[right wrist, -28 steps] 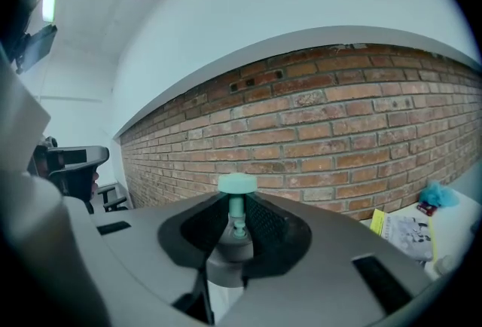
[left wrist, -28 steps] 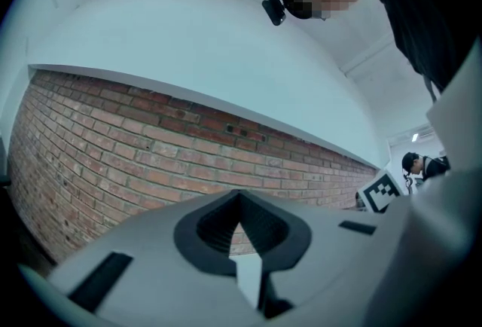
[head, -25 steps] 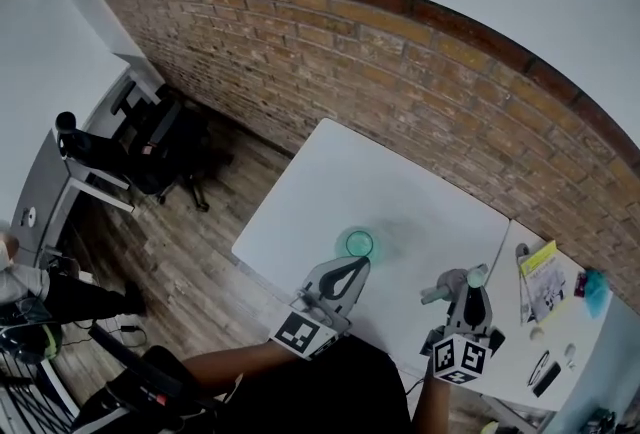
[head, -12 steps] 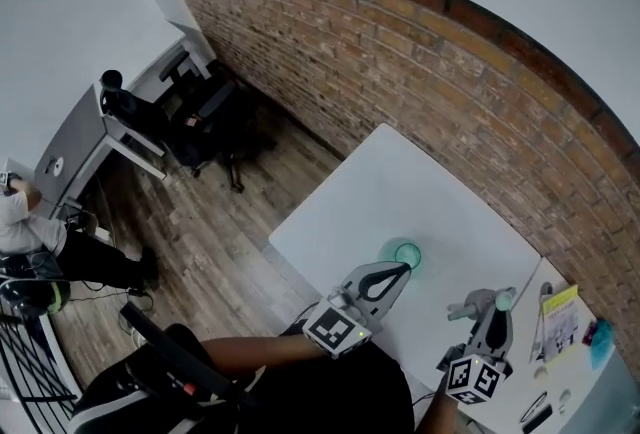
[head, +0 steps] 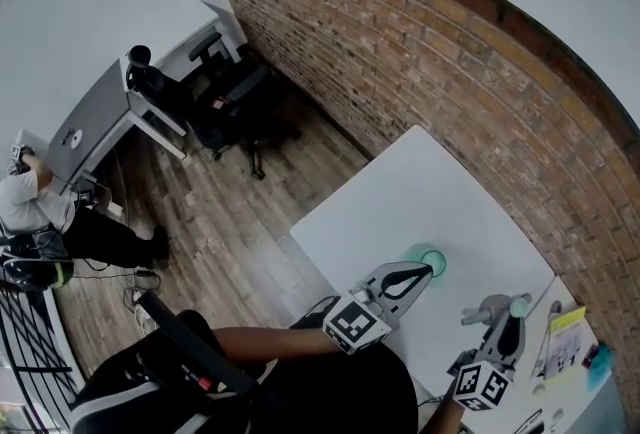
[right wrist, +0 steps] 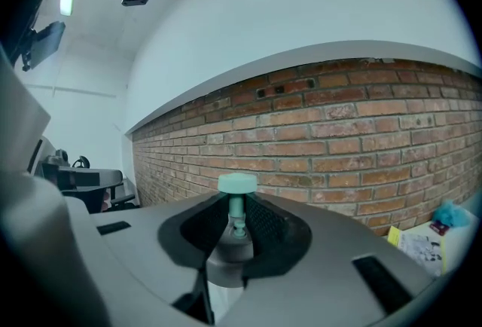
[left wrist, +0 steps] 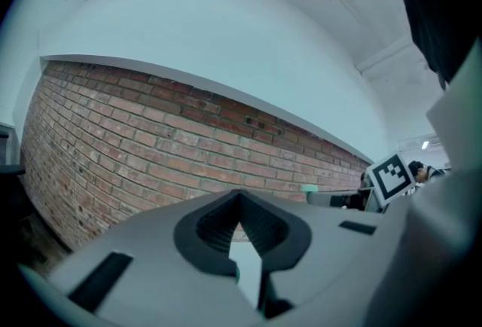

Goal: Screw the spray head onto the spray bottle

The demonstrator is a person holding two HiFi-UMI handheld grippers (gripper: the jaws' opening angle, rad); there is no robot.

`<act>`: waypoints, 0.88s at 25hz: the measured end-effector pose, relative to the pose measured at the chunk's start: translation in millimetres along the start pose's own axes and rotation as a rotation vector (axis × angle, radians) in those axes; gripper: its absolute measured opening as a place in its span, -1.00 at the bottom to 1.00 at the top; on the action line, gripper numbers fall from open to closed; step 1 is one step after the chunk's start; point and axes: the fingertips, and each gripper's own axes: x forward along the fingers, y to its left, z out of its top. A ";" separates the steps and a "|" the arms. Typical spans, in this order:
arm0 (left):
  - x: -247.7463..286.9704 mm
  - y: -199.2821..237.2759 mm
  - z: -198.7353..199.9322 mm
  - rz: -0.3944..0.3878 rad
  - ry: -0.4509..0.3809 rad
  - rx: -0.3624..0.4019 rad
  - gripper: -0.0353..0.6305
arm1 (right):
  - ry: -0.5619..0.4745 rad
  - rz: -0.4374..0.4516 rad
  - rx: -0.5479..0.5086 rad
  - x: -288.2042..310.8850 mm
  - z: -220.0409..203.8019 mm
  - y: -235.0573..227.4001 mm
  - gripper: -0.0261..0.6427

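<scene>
While the left claw [head: 424,269] was clenched with its two jaws meeting at the tips and nothing gripped between them, the green mouth of the spray bottle [head: 432,263] showed right at those tips in the head view. The bottle stood on the white desk [head: 420,192], close to the desk's near edge. Whether the claw touched it could not be told.

The right claw [head: 511,318] was to the right of the bottle and clearly apart from it. It grasped the spray head [head: 486,306], a grey piece with a teal tip whose trigger stuck out toward the left claw. In the right gripper view the pads of that claw [right wrist: 238,206] pressed on the spray head's [right wrist: 236,231] grey collar, and the teal cap rose above the jaw tips against the brick wall [right wrist: 361,129].

From the left claw [left wrist: 241,196], the right claw's marker cube [left wrist: 391,175] showed at the right, with the spray head [left wrist: 335,198] beside it.
</scene>
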 end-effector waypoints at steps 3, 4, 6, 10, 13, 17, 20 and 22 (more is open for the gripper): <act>-2.3 3.0 0.7 0.002 0.009 -0.007 -0.89 | -0.005 0.011 -0.013 2.2 5.1 6.7 -0.70; -3.5 4.6 2.1 0.006 0.008 -0.011 -0.89 | -0.007 0.014 -0.011 2.9 6.7 8.5 -0.70; -4.9 8.6 4.4 0.018 0.002 -0.020 -0.89 | -0.011 0.020 -0.007 4.9 11.0 12.1 -0.70; -3.6 13.0 9.0 0.022 -0.017 -0.027 -0.89 | -0.036 0.021 0.007 6.7 25.6 15.6 -0.70; -3.3 12.9 12.9 0.018 -0.024 -0.028 -0.89 | -0.055 0.025 0.001 6.6 34.6 17.4 -0.70; -5.4 11.5 15.9 0.022 -0.040 -0.073 -0.89 | -0.075 0.032 0.000 5.7 42.0 22.0 -0.70; -6.7 11.7 17.4 0.021 -0.045 -0.083 -0.89 | -0.086 0.033 -0.004 5.5 46.9 25.6 -0.70; -7.9 12.5 18.0 0.020 -0.048 -0.082 -0.89 | -0.085 0.035 -0.004 4.3 48.5 27.3 -0.70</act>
